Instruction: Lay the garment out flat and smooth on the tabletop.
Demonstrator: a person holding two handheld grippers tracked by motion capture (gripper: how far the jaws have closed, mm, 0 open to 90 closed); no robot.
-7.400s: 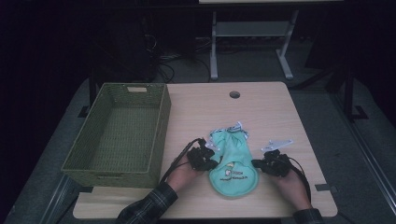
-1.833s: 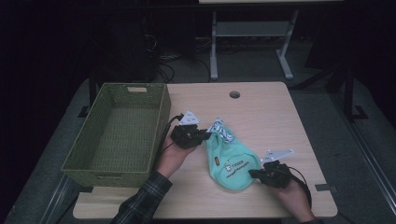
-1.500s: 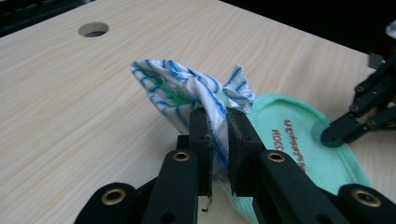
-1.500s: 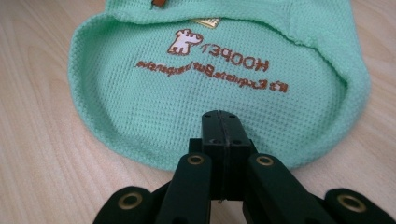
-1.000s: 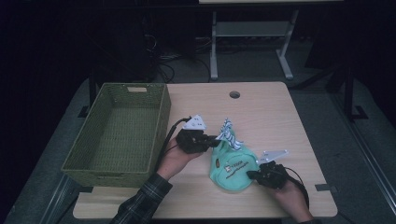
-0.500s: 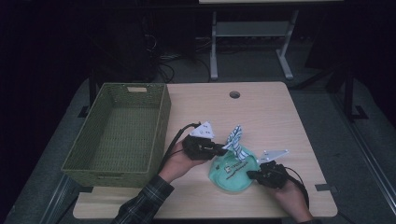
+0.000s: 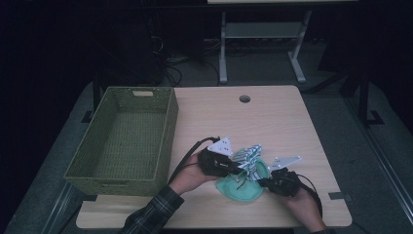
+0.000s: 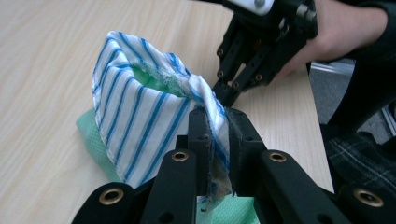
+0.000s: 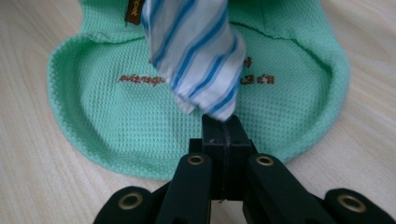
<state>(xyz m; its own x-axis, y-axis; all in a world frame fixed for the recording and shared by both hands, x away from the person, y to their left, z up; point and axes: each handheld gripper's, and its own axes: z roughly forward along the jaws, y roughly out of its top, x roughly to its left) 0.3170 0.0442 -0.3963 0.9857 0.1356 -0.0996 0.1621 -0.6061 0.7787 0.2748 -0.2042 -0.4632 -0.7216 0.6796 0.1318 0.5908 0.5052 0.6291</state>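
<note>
A mint-green mesh garment [image 7: 237,191] with a white, blue-striped part [image 7: 248,156] lies on the table near the front edge. My left gripper [image 7: 238,170] is shut on a bunched fold of the striped cloth [image 8: 135,107] and holds it up over the green mesh [image 8: 93,135]. My right gripper [image 7: 261,183] rests on the garment's right side with its jaws pressed together. In the right gripper view its tips [image 9: 223,122] meet the hanging end of the striped cloth [image 9: 201,46] over the green mesh [image 9: 116,121]; whether cloth is pinched I cannot tell. The right gripper [image 8: 224,95] faces my left jaws closely.
An olive woven basket [image 7: 165,131] stands on the left of the wooden table [image 7: 272,126]. A round cable hole [image 7: 244,99] sits near the far edge. A metal stand [image 7: 258,34] is on the floor behind.
My left gripper has carried the striped cloth right and down toward the right gripper, folding the garment over itself. The right gripper has stayed where it was.
</note>
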